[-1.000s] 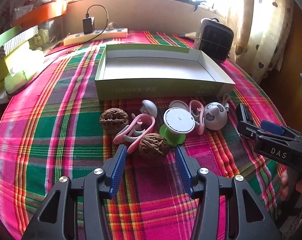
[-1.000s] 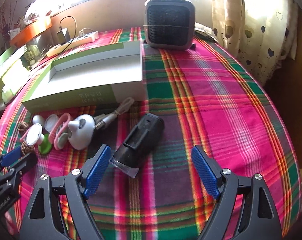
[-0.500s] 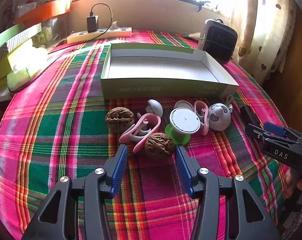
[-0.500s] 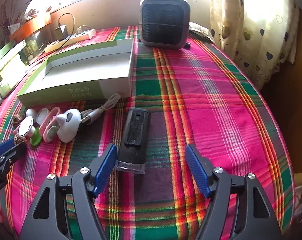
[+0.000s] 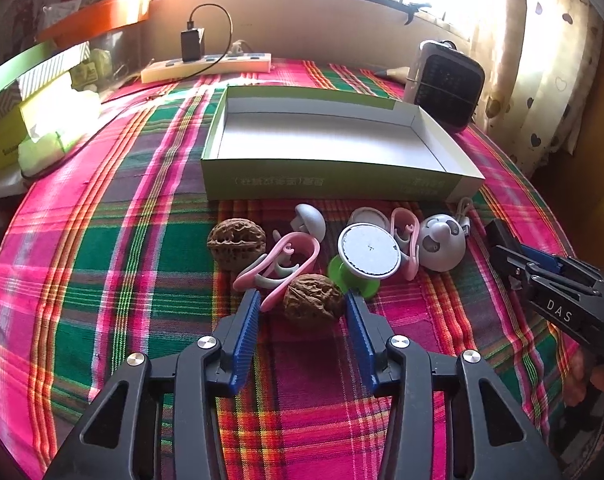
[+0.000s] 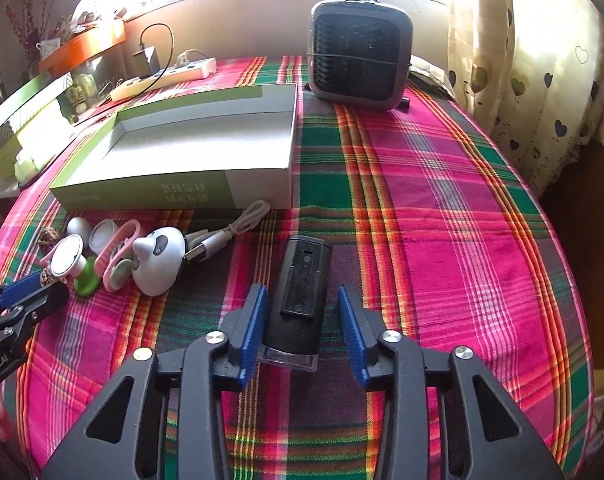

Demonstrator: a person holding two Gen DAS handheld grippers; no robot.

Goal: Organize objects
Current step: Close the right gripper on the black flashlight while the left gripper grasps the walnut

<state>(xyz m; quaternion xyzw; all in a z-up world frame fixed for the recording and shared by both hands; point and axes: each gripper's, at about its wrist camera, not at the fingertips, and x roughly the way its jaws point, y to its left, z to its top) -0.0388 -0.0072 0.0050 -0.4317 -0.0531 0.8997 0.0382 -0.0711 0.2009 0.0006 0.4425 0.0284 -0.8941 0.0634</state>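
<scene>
Both claws were closing. The left claw had the near walnut between its jaws, the right claw the black device; neither gripped fully yet (keep them centred). The green box, at frame centre, lay empty.

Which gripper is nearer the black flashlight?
Right. The right gripper straddles the black flashlight, jaws closing around it. The left gripper is off to its left, around a walnut.
</scene>
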